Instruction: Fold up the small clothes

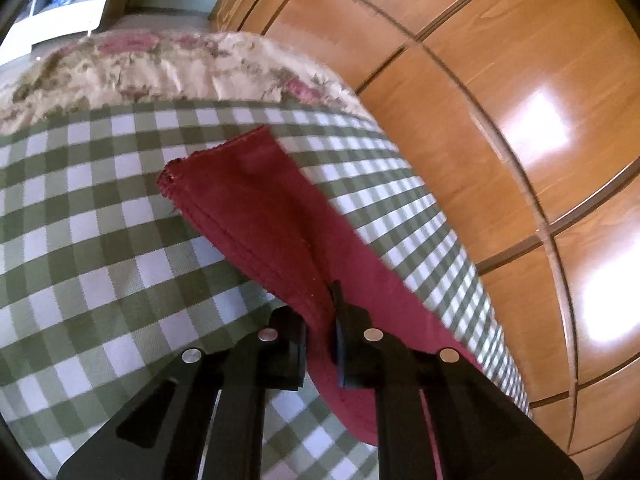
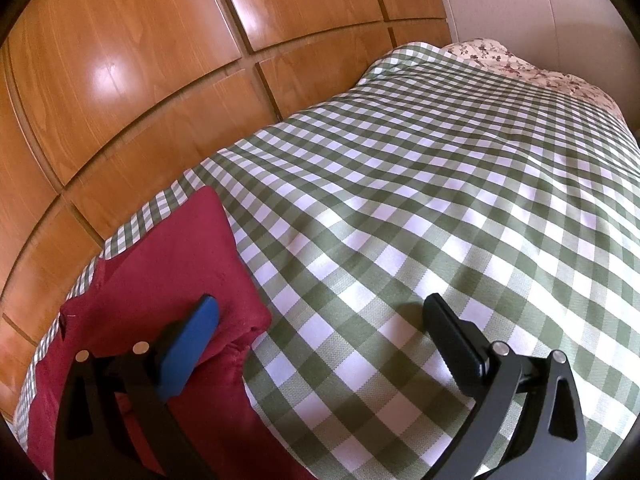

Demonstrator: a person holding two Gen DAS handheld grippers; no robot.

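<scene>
A dark red garment (image 1: pixel 256 204) lies on the green and white checked bedcover (image 1: pixel 100 248), stretching from the near edge up toward the middle. My left gripper (image 1: pixel 320 320) is shut on a fold of the red cloth pinched between its black fingers (image 1: pixel 352 344). In the right wrist view the same red garment (image 2: pixel 168 264) lies at the lower left, beside the wooden panels. My right gripper (image 2: pixel 320 320) stands wide open above the checked cover; its blue-padded left finger (image 2: pixel 188 352) hangs over the red cloth and its black right finger (image 2: pixel 452 340) is over the bare bedcover (image 2: pixel 400 200).
Glossy wooden wardrobe panels (image 1: pixel 500 100) run close along the bed's side. A floral quilt (image 1: pixel 160 68) covers the far end of the bed, and a white piece of furniture (image 1: pixel 60 12) stands beyond it. A pale wall (image 2: pixel 520 0) is behind the floral quilt (image 2: pixel 520 68).
</scene>
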